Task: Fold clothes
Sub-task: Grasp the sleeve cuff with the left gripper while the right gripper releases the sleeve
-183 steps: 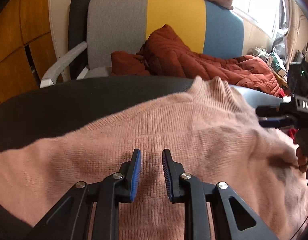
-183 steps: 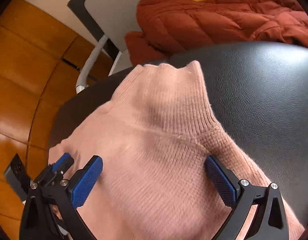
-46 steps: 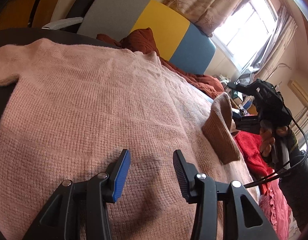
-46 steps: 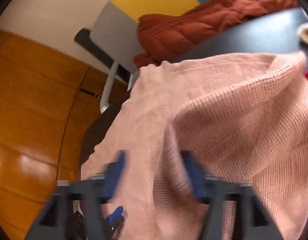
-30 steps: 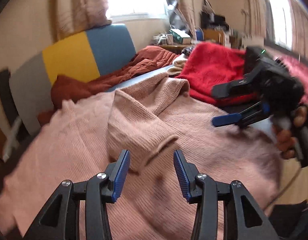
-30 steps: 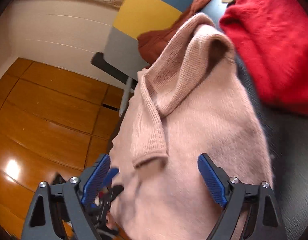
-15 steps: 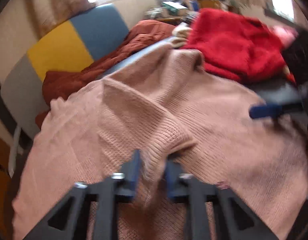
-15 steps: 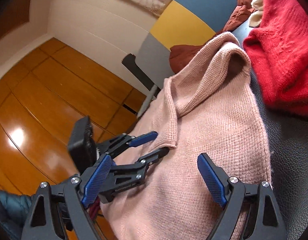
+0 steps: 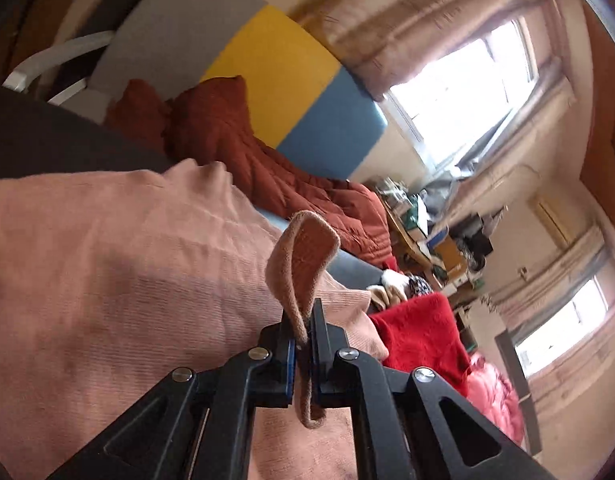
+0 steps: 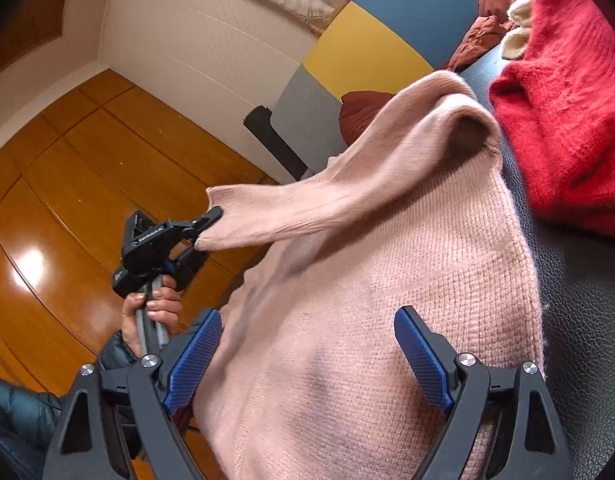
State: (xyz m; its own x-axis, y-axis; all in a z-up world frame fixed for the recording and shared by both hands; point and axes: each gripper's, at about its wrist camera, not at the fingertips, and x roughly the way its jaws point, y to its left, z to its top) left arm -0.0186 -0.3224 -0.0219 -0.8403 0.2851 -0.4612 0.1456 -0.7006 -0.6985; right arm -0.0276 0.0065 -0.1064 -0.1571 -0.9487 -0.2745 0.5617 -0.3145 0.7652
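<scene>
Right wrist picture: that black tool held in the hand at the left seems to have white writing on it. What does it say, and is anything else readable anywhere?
White lettering on the side of the left tool: too small and blurred to read.
Small white mark lower on its body: unreadable.
Boxes on the cluttered desk in the left wrist view: no legible print.
Pink sweater and red sweater: no visible label.

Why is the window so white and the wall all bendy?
Left wrist view: the window is washed out by daylight, and the curtain above it is motion-blurred. Right wrist view: the fisheye lens curves the wall, and glare shines on the wooden panel.
</scene>
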